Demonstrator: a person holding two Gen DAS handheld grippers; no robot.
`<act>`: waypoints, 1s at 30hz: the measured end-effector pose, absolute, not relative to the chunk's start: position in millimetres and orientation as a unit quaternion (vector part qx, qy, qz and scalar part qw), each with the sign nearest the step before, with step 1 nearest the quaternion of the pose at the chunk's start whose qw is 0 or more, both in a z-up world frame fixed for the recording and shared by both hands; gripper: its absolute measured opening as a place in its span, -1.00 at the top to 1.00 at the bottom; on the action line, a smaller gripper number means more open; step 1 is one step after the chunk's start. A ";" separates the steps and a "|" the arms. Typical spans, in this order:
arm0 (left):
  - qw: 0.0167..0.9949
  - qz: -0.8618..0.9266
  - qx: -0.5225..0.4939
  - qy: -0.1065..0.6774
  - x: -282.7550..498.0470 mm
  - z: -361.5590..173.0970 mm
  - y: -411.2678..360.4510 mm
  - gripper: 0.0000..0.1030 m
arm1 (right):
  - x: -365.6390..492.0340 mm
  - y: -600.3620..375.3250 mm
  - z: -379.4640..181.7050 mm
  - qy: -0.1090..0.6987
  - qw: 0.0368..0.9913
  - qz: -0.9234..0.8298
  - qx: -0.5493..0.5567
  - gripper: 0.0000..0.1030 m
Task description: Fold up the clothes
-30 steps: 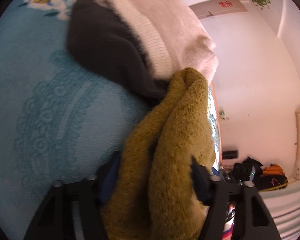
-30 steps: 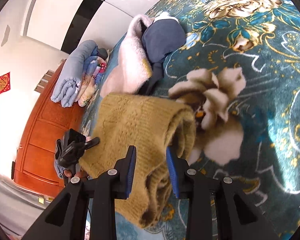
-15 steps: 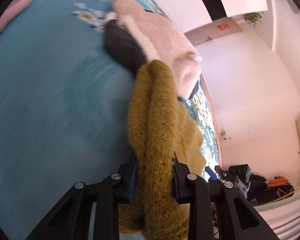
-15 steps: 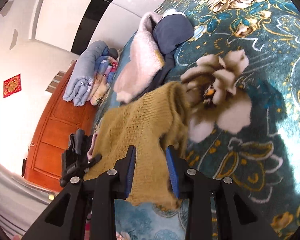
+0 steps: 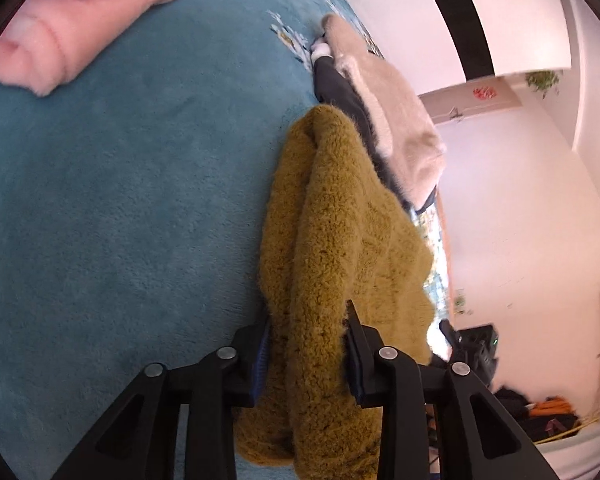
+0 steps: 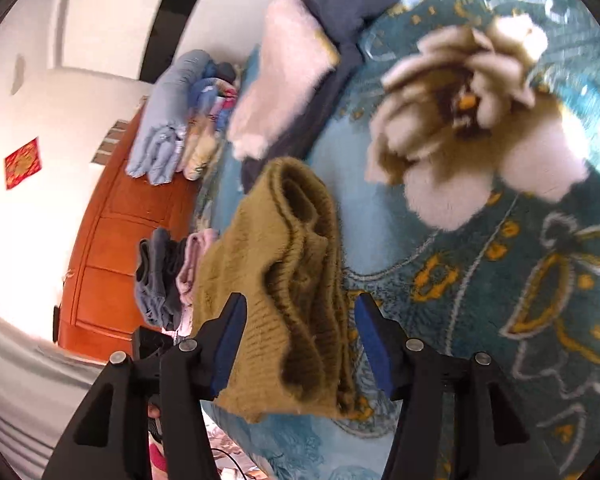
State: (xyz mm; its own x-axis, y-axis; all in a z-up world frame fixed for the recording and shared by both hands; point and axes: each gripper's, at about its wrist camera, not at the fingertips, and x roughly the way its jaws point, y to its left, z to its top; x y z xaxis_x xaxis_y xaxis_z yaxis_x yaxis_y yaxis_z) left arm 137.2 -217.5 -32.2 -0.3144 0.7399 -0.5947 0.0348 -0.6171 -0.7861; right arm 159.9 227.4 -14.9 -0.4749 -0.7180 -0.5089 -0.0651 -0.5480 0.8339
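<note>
A mustard fuzzy sweater (image 5: 332, 240), bunched into a long fold, hangs over the teal blanket (image 5: 120, 220). My left gripper (image 5: 308, 316) pinches its near end between both pads; the jaws are opening slightly, with the knit still pressed between them. In the right wrist view the same sweater (image 6: 284, 240) lies crumpled between the fingers of my right gripper (image 6: 302, 300). Those jaws are opening wide, and the blue pads (image 6: 374, 344) stand off the cloth. The sweater's far end is hidden under its own folds.
A folded pink garment (image 5: 80, 20) lies at the top left. A cream fluffy garment (image 5: 384, 112) rests on a dark one (image 5: 336, 84) beyond the sweater. Folded quilts (image 6: 172, 120), a wooden headboard (image 6: 108, 256) and a small clothes stack (image 6: 168, 276) flank the floral blanket (image 6: 500, 280).
My left gripper has pulled back from the cream and dark pile, and the pink garment came into view. My right jaws have spread off the sweater, which has slumped between them.
</note>
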 end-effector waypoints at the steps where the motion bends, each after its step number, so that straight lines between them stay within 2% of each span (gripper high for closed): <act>1: 0.245 0.729 -0.531 -0.356 136.8 -29.3 -218.5 0.26 | 157.3 223.8 -18.5 -0.422 0.218 -0.744 0.470 -0.12; 3: 0.249 0.738 -0.529 -0.337 137.8 -25.3 -216.7 0.13 | 152.7 217.9 -22.9 -0.418 0.218 -0.740 0.479 -0.12; 5: 0.251 0.745 -0.527 -0.322 135.1 -22.4 -213.6 -0.21 | 149.7 215.2 -23.3 -0.419 0.223 -0.740 0.477 -0.12; 7: 0.252 0.748 -0.530 -0.312 130.1 -21.4 -208.4 -0.24 | 145.4 211.9 -24.4 -0.421 0.225 -0.737 0.479 -0.12; 11: 0.267 0.749 -0.536 -0.284 121.4 -16.9 -193.0 -0.46 | 138.6 200.0 -23.7 -0.404 0.222 -0.743 0.485 -0.14; 15: 0.272 0.750 -0.546 -0.257 117.1 -15.0 -182.2 -0.49 | 137.1 195.9 -23.1 -0.398 0.230 -0.744 0.485 -0.18; 23: 0.264 0.745 -0.558 -0.252 119.8 -18.5 -190.3 -0.49 | 145.9 205.5 -24.0 -0.399 0.232 -0.733 0.499 -0.14; 26: 0.260 0.744 -0.559 -0.256 117.9 -18.8 -189.2 -0.48 | 136.9 200.7 -24.9 -0.398 0.234 -0.730 0.503 -0.21; 30: 0.257 0.746 -0.562 -0.249 126.6 -17.1 -186.2 -0.48 | 120.8 192.1 -23.7 -0.394 0.232 -0.732 0.506 -0.21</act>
